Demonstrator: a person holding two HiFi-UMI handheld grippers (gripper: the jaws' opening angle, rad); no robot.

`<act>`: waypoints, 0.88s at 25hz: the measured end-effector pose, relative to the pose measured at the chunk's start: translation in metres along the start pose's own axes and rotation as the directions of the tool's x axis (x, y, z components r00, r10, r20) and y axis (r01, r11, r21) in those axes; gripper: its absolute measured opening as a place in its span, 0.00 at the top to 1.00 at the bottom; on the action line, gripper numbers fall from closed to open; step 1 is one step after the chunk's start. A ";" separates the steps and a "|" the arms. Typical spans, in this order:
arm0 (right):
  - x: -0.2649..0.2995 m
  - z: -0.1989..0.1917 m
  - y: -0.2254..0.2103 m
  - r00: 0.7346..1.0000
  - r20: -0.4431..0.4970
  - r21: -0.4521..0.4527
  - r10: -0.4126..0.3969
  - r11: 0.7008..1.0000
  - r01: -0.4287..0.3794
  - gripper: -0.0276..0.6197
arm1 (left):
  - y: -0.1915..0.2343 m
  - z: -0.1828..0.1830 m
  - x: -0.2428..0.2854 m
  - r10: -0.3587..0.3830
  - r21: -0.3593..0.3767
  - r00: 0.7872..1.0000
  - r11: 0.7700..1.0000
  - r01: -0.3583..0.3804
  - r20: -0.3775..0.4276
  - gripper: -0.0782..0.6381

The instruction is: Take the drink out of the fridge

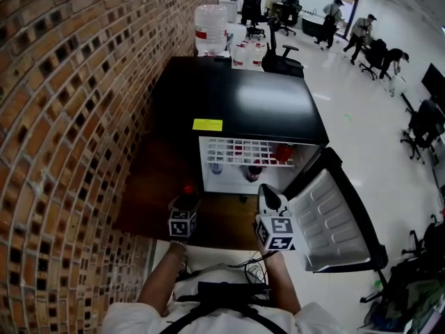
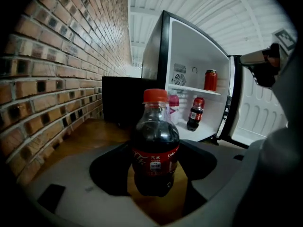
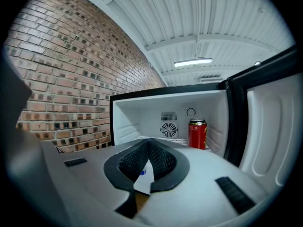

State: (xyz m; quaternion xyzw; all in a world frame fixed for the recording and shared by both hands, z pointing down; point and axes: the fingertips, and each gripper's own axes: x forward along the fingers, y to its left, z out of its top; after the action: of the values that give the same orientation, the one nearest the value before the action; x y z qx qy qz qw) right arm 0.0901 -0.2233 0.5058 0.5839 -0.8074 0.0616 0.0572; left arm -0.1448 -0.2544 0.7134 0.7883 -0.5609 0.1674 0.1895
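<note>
Inside fridge (image 2: 194, 46): red can (image 2: 210, 80), bottles (image 2: 195, 113).

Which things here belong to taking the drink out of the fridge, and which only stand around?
Job: cola bottle, held by the left gripper; fridge; its open door.
Standing around: red can; second cola bottle inside; water jug; office chair.

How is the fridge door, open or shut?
Open. The fridge door stands swung wide, and the red can inside shows.
</note>
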 end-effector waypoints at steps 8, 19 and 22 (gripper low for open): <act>0.003 -0.001 -0.002 1.000 -0.005 0.001 0.001 1.000 -0.001 0.94 | 0.029 -0.045 0.024 0.062 -0.055 0.992 0.996 -0.068 -0.108 0.47; -0.004 -0.004 -0.016 0.999 -0.008 0.008 -0.034 0.999 0.034 0.94 | 0.035 -0.065 0.054 0.049 -0.062 0.980 0.996 -0.062 -0.195 0.47; -0.006 -0.004 -0.019 0.999 -0.013 0.009 -0.041 0.999 0.041 0.93 | 0.039 -0.066 0.055 0.070 -0.043 0.976 0.996 -0.080 -0.204 0.47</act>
State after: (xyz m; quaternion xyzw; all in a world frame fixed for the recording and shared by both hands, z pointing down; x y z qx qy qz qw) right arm 0.1099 -0.2228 0.5093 0.6003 -0.7946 0.0677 0.0609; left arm -0.1678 -0.2790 0.8013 0.7403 -0.5722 0.2396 0.2590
